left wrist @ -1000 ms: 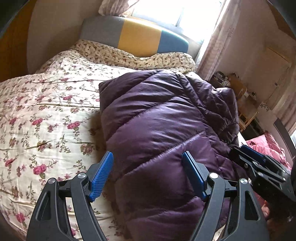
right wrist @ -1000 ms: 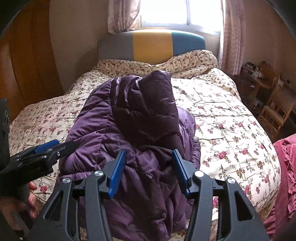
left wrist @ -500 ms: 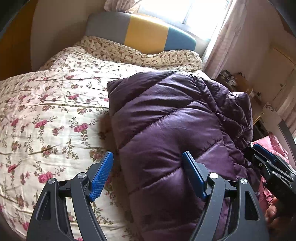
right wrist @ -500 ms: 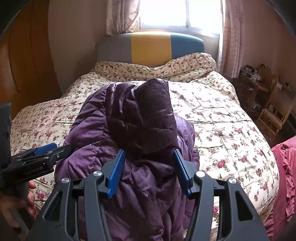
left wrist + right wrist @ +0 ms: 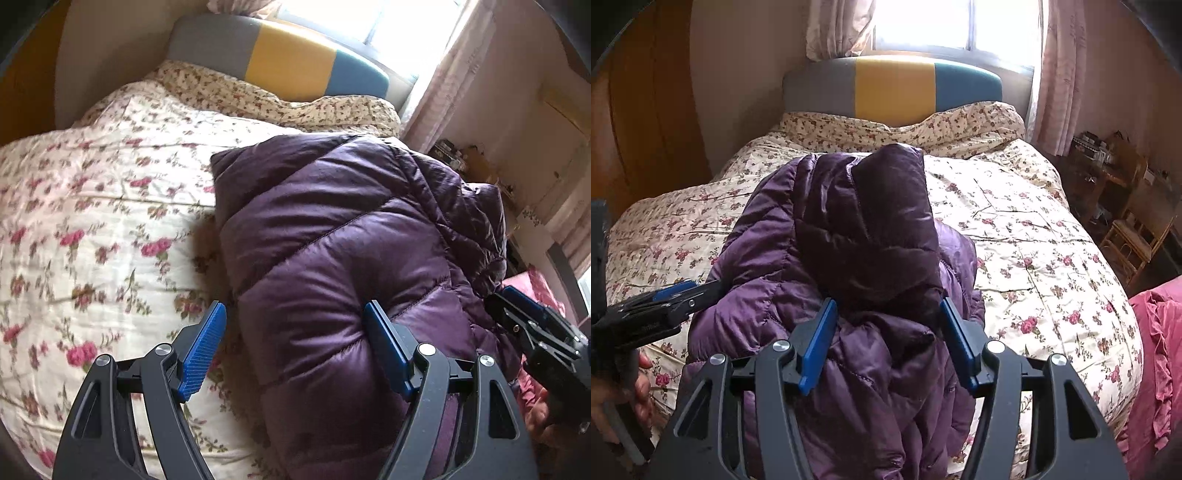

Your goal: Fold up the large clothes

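Since a second ago, left gripper is edging in lower over the purple puffer jacket, fingers wide, straddling its near-left edge, gripping nothing. Right gripper is opening its fingers around a bunched fold, pads not pressing it. Jacket is lying half-folded in a bulky heap on the floral bed, probably awaiting squaring.
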`<state>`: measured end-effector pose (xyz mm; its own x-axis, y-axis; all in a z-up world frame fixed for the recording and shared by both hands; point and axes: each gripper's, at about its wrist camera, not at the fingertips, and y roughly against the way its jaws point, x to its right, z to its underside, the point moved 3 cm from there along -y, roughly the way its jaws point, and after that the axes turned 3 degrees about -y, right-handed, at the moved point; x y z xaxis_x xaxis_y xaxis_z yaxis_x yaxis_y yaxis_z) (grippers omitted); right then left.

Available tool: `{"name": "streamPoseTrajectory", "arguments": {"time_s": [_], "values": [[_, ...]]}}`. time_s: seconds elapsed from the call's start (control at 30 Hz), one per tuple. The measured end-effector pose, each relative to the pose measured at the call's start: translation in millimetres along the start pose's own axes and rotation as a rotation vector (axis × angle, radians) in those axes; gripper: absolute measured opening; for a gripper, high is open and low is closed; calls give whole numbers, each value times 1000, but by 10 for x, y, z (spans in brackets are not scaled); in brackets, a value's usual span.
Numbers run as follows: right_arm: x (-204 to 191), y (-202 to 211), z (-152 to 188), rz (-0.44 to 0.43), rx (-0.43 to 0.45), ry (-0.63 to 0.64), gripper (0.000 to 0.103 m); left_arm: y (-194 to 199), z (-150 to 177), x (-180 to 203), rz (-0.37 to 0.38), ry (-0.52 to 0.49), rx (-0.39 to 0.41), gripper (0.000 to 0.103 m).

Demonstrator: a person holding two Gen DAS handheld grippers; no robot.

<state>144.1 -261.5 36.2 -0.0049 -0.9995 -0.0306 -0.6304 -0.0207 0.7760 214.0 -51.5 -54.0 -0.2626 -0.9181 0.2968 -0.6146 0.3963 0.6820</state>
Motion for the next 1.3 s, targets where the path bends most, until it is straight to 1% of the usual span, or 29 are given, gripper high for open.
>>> {"name": "streamPoseTrajectory", "arguments": {"time_s": [0.07, 0.2, 0.37, 0.5, 0.6, 0.73, 0.83, 0.93, 1.07, 1.13, 1.3], "values": [[-16, -14, 6, 4, -3, 5, 57, 20, 36, -16, -2, 15, 1, 76], [-19, -19, 11, 3, -4, 15, 57, 36, 63, 0, -24, 10, 1, 76], [-15, -26, 13, 4, -6, 25, 57, 23, 91, -19, -36, 39, 2, 76], [-23, -42, 0, 6, -4, 37, 58, 5, 45, -22, -46, 46, 0, 76], [-25, -65, -17, 9, -5, 46, 59, -68, 11, -56, -39, 69, -16, 76], [-21, -117, -40, 17, -11, 70, 61, -119, -44, -74, -48, 61, -18, 76], [27, -213, -37, 19, -38, 79, 63, -153, -69, -85, -41, 64, -22, 76], [117, -352, -19, 20, -80, 72, 70, -166, -62, -71, -31, 60, -24, 76], [278, -534, 24, -5, -137, 20, 70, -176, -54, -16, -22, 25, -22, 76], [326, -603, 47, 5, -150, 22, 71, -190, -56, 23, -16, 6, -23, 76], [447, -792, 121, -13, -204, 0, 73, -262, -51, 118, 9, -27, -35, 76]]}}
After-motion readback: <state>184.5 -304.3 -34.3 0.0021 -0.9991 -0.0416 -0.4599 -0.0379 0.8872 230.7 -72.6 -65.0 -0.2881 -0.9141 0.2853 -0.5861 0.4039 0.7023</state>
